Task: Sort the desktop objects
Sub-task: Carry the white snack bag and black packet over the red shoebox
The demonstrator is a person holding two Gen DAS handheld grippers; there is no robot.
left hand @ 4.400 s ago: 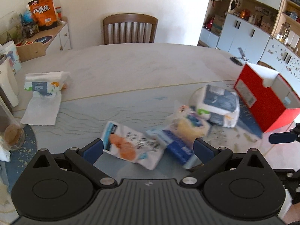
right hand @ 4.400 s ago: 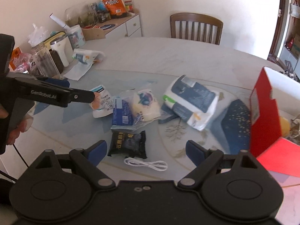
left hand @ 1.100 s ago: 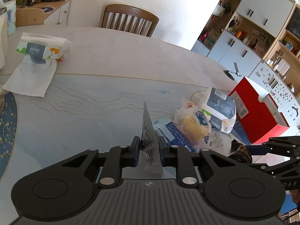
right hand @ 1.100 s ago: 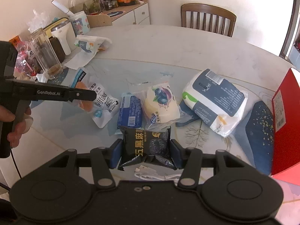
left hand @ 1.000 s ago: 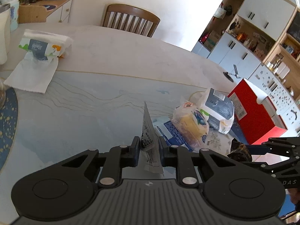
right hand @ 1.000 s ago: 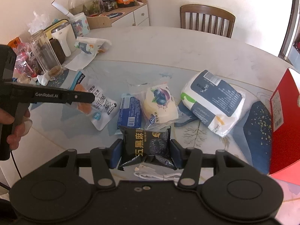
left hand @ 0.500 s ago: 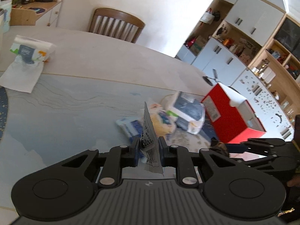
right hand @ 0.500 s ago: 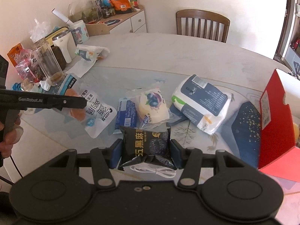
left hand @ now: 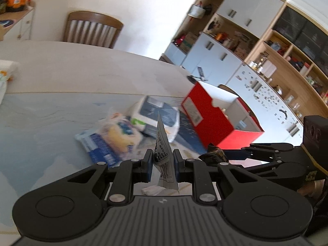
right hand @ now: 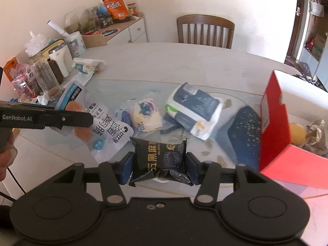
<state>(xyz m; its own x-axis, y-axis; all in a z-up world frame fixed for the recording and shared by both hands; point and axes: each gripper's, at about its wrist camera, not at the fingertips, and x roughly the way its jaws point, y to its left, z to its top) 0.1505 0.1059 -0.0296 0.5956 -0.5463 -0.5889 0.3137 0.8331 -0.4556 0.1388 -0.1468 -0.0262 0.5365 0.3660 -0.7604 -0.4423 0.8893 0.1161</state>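
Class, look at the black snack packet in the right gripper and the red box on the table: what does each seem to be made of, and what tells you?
Black snack packet: probably glossy plastic film; it creases and shines. Red box: apparently cardboard with a printed red outside; stiff, flat walls and a pale inner face.

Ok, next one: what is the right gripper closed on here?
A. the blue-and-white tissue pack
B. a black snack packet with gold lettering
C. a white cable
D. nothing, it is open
B: in the right wrist view the right gripper pinches the black snack packet between both blue pads.
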